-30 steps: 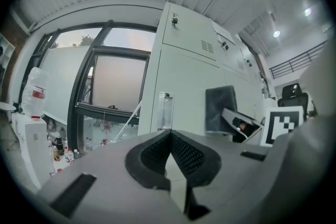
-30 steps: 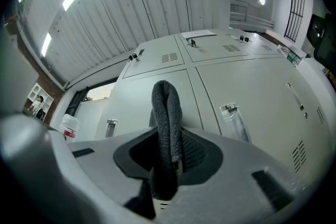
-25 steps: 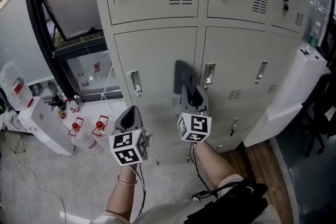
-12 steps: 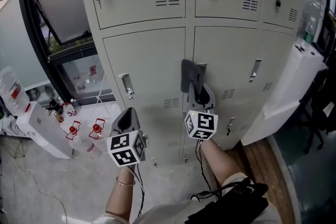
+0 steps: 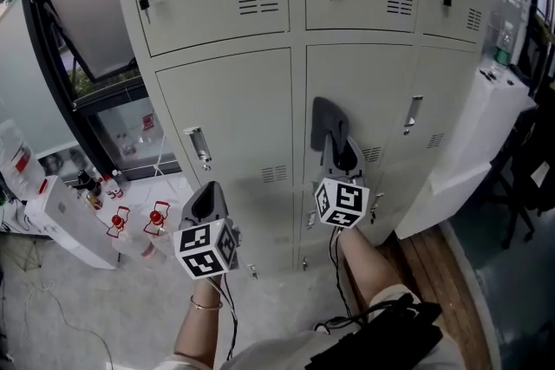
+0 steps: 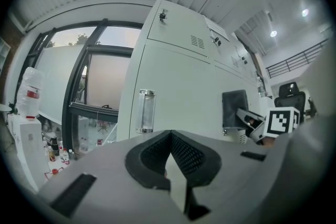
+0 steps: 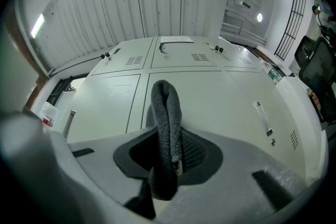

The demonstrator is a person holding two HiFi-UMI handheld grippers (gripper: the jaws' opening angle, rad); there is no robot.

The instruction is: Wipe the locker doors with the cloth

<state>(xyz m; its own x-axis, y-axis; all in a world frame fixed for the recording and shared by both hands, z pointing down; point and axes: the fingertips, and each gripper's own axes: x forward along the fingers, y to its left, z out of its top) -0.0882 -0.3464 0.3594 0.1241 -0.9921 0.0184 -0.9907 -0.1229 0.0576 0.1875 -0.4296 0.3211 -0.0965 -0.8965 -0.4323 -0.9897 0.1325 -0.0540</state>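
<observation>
1. While its jaws stay clenched on a dark grey, thick-piled folded cloth (image 7: 166, 113), the right hand-held gripper (image 7: 169, 161) holds the fold standing up between them. The free end reaches toward the pale grey metal locker fronts.
2. Seen from the head, that right hand-held gripper (image 5: 336, 153) now has the cloth (image 5: 328, 119) against the lower middle locker door (image 5: 368, 78), near its left edge. A second ago the cloth lay at the right edge of the lower left locker door (image 5: 234, 104).
3. It has therefore crossed the seam between the two doors. The stroke reads as a sideways wipe carried to the right, with most of the middle door probably not yet covered.
4. The left hand-held gripper (image 6: 170, 160) is pinched together on nothing. It hangs low and left (image 5: 208, 199), apart from the doors, and has barely shifted against the right one.
5. From its own view the cloth (image 6: 234, 108) shows as a dark patch flat against the door face.
6. Several things are hidden or unclear:
   - The middle door's handle, visible a second ago, is now behind the cloth.
   - The recessed metal handle (image 5: 198, 148) of the left door is in plain sight.
   - How hard the cloth presses cannot be told.
   - No dirt or wiped streak can be made out on the paint.
   - The upper doors are cut off by the top of the frame.
   - The feet of the lower doors sit behind the marker cubes and forearms.
</observation>
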